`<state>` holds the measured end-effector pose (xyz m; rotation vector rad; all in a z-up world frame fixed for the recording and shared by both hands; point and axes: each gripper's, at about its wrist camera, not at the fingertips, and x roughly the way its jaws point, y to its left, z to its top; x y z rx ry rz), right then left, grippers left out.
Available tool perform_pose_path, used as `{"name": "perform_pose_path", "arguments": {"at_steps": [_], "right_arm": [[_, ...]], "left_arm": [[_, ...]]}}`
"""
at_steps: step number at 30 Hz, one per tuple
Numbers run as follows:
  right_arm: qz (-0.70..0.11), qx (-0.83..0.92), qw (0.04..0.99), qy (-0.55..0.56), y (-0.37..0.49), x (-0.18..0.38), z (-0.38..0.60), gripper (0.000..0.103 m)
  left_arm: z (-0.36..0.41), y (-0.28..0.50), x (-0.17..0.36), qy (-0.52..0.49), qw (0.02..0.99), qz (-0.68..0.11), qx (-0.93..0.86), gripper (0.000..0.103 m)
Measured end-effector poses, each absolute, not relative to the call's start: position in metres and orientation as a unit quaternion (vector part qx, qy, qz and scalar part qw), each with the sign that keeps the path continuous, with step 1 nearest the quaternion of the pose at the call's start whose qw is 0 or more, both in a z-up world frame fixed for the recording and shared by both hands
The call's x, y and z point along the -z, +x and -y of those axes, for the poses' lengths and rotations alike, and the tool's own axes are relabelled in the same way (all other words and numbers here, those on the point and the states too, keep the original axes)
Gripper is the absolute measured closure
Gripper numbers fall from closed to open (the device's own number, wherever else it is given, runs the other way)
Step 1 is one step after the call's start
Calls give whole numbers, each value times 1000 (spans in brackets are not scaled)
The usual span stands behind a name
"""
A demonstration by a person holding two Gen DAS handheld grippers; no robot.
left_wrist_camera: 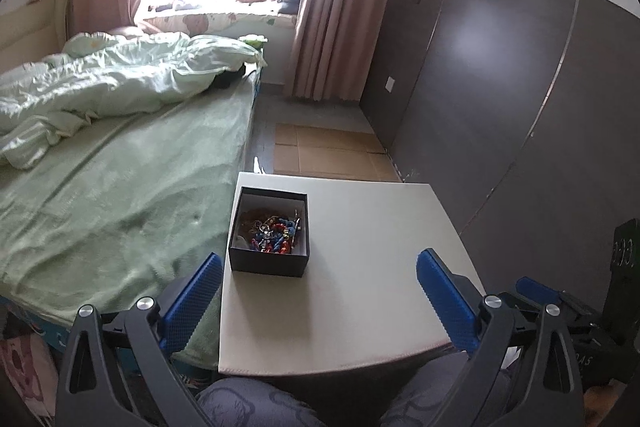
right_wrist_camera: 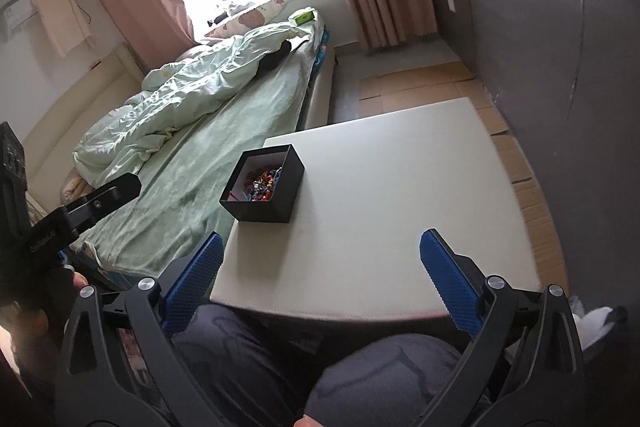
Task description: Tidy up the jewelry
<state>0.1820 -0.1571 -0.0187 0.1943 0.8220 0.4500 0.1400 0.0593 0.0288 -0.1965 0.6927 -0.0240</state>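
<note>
A black open box [left_wrist_camera: 267, 261] stands near the left edge of a small white table [left_wrist_camera: 360, 287]. It holds a tangle of colourful jewelry [left_wrist_camera: 272, 233], mostly blue and red beads. In the right wrist view the box [right_wrist_camera: 262, 205] and the jewelry [right_wrist_camera: 262, 183] sit at the table's [right_wrist_camera: 380, 207] left side. My left gripper [left_wrist_camera: 318, 301] is open and empty, held above the table's near edge, short of the box. My right gripper [right_wrist_camera: 320, 281] is open and empty, above the near edge, right of the box.
A bed with a green sheet [left_wrist_camera: 120, 187] and a rumpled quilt [left_wrist_camera: 100, 87] lies left of the table. A dark wardrobe [left_wrist_camera: 500, 99] stands on the right. Flattened cardboard [left_wrist_camera: 328, 151] lies on the floor behind the table. My knees [right_wrist_camera: 380, 375] are under the near edge.
</note>
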Motion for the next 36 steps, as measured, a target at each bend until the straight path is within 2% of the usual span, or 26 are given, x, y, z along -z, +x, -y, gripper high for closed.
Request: {"name": "perform_pose_path", "arguments": {"at_steps": [13, 36], "right_arm": [[-366, -214, 904, 59, 122, -14, 172, 5], [-339, -201, 918, 46, 77, -29, 213, 5]], "left_arm": [[-12, 71, -56, -23, 952, -306, -4, 8], [-4, 6, -73, -41, 964, -260, -32, 8]]}}
